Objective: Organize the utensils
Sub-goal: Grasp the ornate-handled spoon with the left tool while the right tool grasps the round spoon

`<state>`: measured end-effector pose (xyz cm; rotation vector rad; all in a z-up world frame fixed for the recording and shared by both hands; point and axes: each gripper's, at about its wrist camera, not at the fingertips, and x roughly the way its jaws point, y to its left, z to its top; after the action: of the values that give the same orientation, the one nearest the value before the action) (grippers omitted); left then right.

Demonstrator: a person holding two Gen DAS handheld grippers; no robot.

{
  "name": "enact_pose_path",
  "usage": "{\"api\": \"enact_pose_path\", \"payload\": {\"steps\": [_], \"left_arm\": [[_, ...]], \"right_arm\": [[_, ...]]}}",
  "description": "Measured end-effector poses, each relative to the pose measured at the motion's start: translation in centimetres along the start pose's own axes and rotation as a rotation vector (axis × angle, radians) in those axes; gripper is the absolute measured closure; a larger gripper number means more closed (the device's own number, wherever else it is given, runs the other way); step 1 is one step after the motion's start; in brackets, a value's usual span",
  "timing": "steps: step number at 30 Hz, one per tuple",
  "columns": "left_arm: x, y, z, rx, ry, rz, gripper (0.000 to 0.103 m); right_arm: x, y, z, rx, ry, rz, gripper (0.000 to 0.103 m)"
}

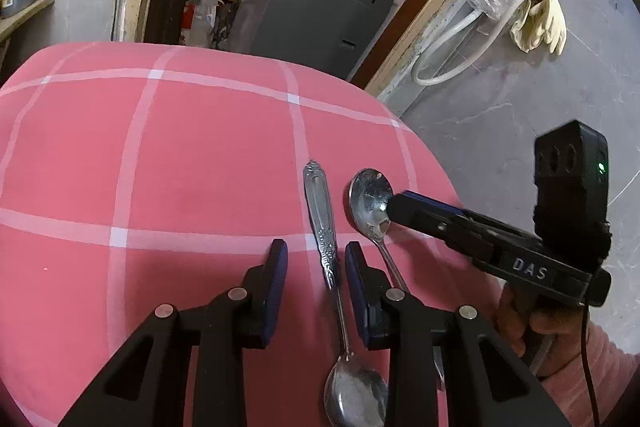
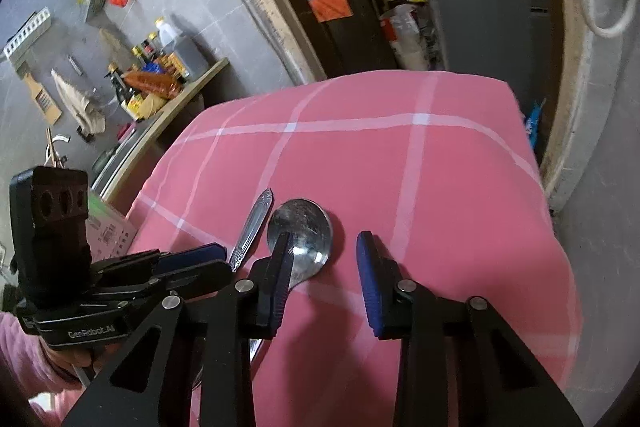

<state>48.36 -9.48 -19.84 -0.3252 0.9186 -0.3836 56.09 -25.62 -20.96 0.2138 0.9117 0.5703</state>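
Note:
Two metal spoons lie side by side on the pink checked tablecloth (image 1: 180,155). One spoon (image 1: 320,215) points its ornate handle away, its bowl near me between the fingers. The other spoon (image 1: 370,205) has its bowl far and its handle running under my left gripper's right finger. My left gripper (image 1: 316,259) is open over the first spoon's handle. My right gripper (image 2: 324,259) is open; its left finger covers part of the second spoon's bowl (image 2: 306,231). The ornate handle (image 2: 254,227) lies left of that bowl.
The table's right edge (image 1: 432,163) drops to a grey floor. A grey appliance (image 1: 316,15) stands behind the table. A shelf with bottles and packets (image 2: 160,75) is at the left. A white hose and yellow gloves (image 1: 536,15) hang on the wall.

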Motion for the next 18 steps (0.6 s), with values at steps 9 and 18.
{"api": "enact_pose_path", "payload": {"steps": [9, 18], "left_arm": [[0.4, -0.7, 0.8, 0.037, 0.046, 0.027, 0.076], [0.9, -2.3, 1.7, 0.076, 0.12, 0.127, 0.084]], "right_arm": [[1.3, 0.2, 1.2, -0.045, 0.059, 0.039, 0.088], [1.0, -0.7, 0.4, 0.014, 0.049, 0.071, 0.099]]}}
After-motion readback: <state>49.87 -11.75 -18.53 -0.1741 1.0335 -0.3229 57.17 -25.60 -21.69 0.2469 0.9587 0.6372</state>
